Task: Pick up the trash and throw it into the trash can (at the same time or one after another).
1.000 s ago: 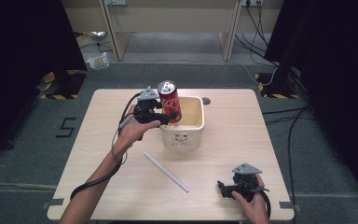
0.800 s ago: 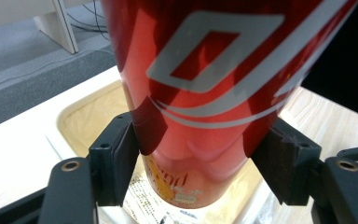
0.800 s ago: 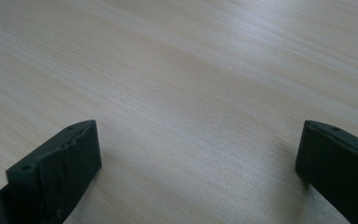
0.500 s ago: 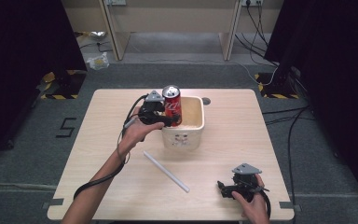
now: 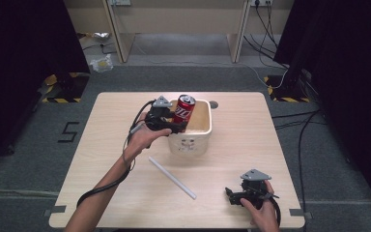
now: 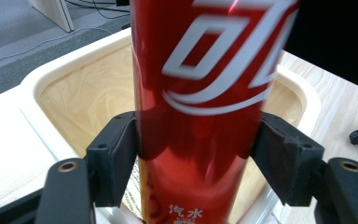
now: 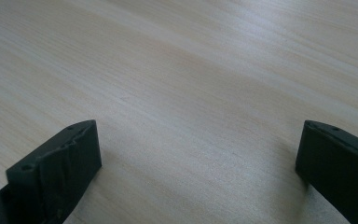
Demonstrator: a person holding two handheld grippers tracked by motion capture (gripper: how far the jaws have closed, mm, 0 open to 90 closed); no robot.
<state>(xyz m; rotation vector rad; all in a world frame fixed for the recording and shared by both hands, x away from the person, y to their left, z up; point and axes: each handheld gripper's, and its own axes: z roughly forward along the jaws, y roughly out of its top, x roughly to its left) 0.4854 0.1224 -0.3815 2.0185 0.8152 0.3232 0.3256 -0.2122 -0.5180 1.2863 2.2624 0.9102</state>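
A red drink can (image 5: 184, 110) with white lettering is held upright over the left part of a cream square tub (image 5: 203, 136) at the middle of the table. My left gripper (image 5: 176, 126) is shut on the red can (image 6: 200, 107), its black pads (image 6: 116, 158) pressing both sides, and the cream tub (image 6: 74, 93) lies open below. My right gripper (image 5: 233, 195) rests low at the table's front right. Its jaws stand wide open, the fingers (image 7: 60, 158) just above bare wood with nothing between them.
A white straw (image 5: 172, 177) lies slantwise on the table in front of the tub. The light wooden table (image 5: 101, 183) has bare room left and right of the tub. A round cable hole (image 5: 214, 104) sits behind the tub.
My left gripper has carried the can rightward and a little down, from beside the tub's left rim to over its inside. The right gripper has stayed put.
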